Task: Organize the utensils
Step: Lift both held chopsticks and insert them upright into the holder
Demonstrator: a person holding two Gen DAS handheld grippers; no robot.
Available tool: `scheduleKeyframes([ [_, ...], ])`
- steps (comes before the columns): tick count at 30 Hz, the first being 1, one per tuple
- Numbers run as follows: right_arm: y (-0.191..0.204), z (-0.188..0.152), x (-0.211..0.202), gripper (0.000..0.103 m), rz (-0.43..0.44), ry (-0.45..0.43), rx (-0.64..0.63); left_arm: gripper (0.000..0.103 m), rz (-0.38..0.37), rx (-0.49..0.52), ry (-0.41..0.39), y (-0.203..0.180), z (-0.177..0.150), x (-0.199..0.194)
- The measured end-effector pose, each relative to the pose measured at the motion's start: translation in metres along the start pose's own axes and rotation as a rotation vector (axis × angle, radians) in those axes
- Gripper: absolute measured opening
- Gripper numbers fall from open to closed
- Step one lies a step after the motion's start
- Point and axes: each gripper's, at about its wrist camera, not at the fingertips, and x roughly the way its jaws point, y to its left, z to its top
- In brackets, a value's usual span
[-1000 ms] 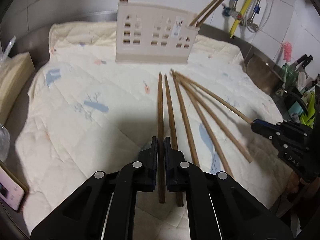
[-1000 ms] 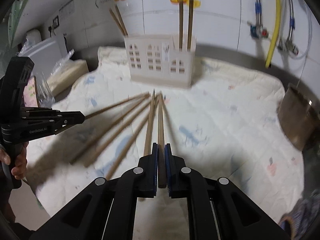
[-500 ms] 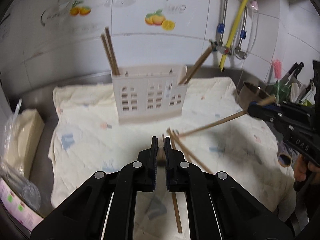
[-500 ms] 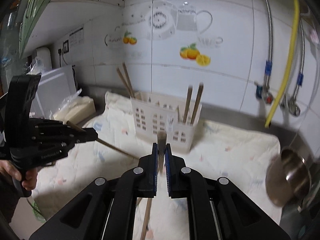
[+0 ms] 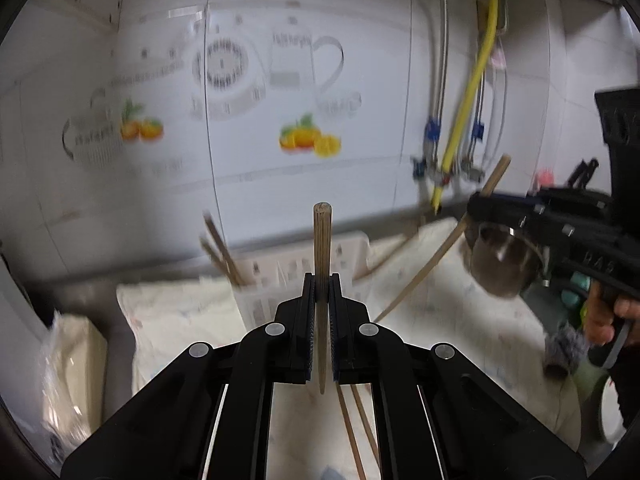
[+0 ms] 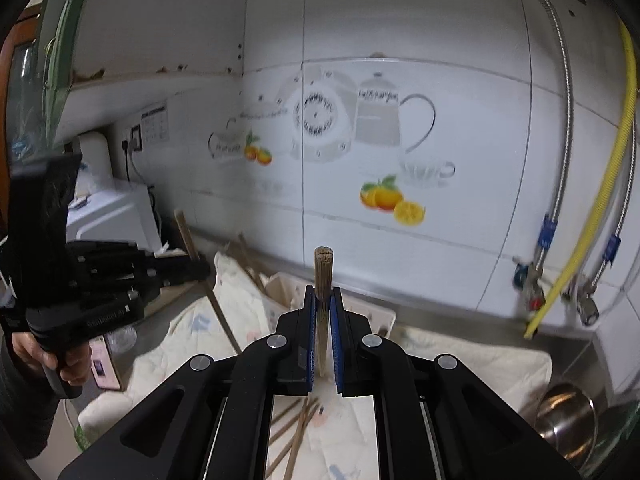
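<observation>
The left gripper (image 5: 321,316) is clenched on one chopstick (image 5: 322,240), which stands almost straight up between its jaws. The right gripper (image 6: 323,328) is clenched on another stick (image 6: 322,276) the same way. Both are up in the air, above the cloth (image 5: 180,308). The holder (image 5: 344,256), a pale box with little windows, sits on the cloth by the wall. It has some sticks (image 5: 222,254) in it already, so part of the job looks done. More sticks (image 6: 294,436) lie loose on the cloth below the grippers. The two held ones most likely go in the holder next, and then the loose ones are left to pick up
</observation>
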Motion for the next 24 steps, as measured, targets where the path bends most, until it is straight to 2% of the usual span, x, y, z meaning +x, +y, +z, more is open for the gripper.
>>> scheduleKeyframes([
  [6,-0.012,0.025,0.010,0.007,-0.031,-0.040,0.008,0.005,0.036,0.018,-0.108,0.008,0.054,-0.006],
  [11,-0.021,0.034,0.030,0.007,-0.083,-0.032,0.001,0.005,0.130,0.018,-0.161,0.020,0.080,0.008],
  [16,-0.030,0.028,0.053,0.007,-0.115,0.008,0.001,0.005,0.146,-0.039,-0.134,0.038,0.081,0.041],
  [24,-0.038,0.007,0.083,0.007,-0.123,0.073,0.018,0.005,0.133,-0.124,-0.031,0.064,0.052,0.084],
])
